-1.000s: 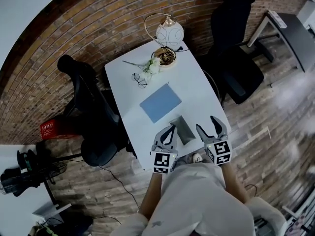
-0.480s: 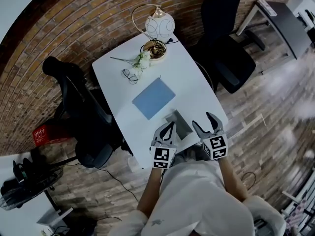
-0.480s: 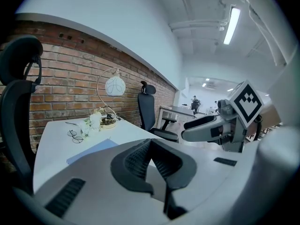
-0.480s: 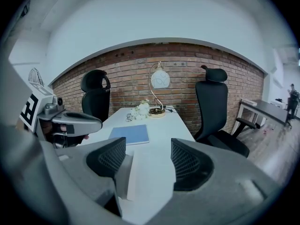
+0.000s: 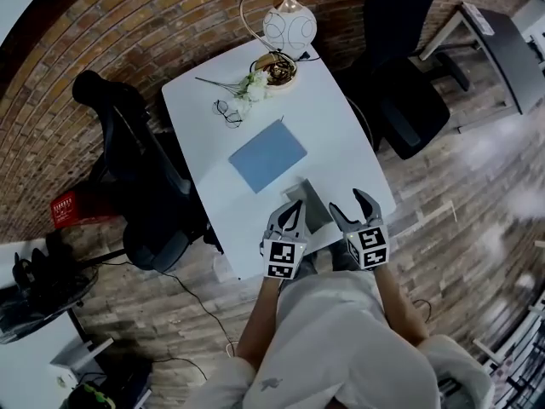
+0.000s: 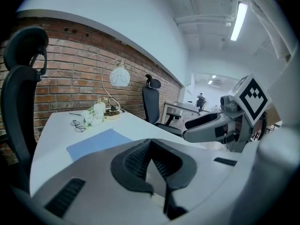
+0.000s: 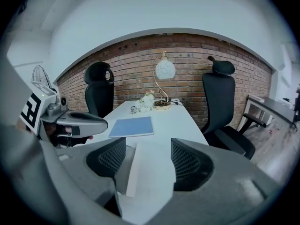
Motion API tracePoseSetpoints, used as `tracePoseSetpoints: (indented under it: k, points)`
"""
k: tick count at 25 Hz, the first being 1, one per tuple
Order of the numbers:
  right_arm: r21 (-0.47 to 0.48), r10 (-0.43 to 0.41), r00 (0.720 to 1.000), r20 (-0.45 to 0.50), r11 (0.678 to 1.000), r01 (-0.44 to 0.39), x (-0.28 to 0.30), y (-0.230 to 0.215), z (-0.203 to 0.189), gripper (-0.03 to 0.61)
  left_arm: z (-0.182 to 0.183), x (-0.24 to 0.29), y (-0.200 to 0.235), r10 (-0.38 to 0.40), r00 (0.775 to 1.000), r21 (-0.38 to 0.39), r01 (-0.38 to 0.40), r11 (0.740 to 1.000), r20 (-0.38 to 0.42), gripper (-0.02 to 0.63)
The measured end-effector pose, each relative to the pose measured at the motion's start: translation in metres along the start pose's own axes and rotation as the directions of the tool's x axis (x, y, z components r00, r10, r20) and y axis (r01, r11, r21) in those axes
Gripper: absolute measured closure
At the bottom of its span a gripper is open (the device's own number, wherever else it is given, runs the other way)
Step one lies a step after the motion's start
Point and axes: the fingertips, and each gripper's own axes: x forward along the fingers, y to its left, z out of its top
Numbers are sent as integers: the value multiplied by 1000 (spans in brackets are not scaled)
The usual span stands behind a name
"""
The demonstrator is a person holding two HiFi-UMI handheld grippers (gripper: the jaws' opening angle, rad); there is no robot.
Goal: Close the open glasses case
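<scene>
Grey, and lying at the near edge of the white counter, the glasses case sits between the two grippers, well apart from the blue sheet and, beyond that, the spectacles, flowers and lamp at the far end; the left gripper hangs just beside the case's left side with its pads pressed together at the tips and nothing pinched between them, as the left gripper view shows; the right gripper hovers just off the case's right side with its jaws spread wide, and in the right gripper view the pale edge of the case shows low in the gap between them, though neither pad touches it; by my reading the closing has not begun and this is the approach, both tools being lined up on either side of the case; which part is the lid and which the base I cannot tell for certain from above; the next move probably calls for one gripper to steady the base against the counter while the other comes in behind the raised flap and tips it over and down until it seats, with care not to push the light case off the near edge
</scene>
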Motion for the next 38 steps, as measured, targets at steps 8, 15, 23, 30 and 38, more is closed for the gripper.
tracePoseSetpoints:
  k: [8,15,23,30,38]
  points:
    - [-23,71,997,-29,997,-72,20,-2,-11,276,-18,6,3,75,997,-30,-76,997,-32,611]
    - [-38,132,989,-64,990,-134,31,-4,-20,276,-28,13,-1,123,991,-54,-126,991,-61,611]
    - [-43,158,982,-98,986,-163,40,-7,-37,276,-44,24,-10,130,987,-82,-138,987,-92,611]
    - [-34,160,981,-111,986,-164,42,-12,-48,276,-54,33,-16,127,983,-70,-137,988,-132,611]
    - [-19,146,981,-130,989,-150,46,-17,-61,276,-67,41,-24,104,979,-48,-114,992,-176,611]
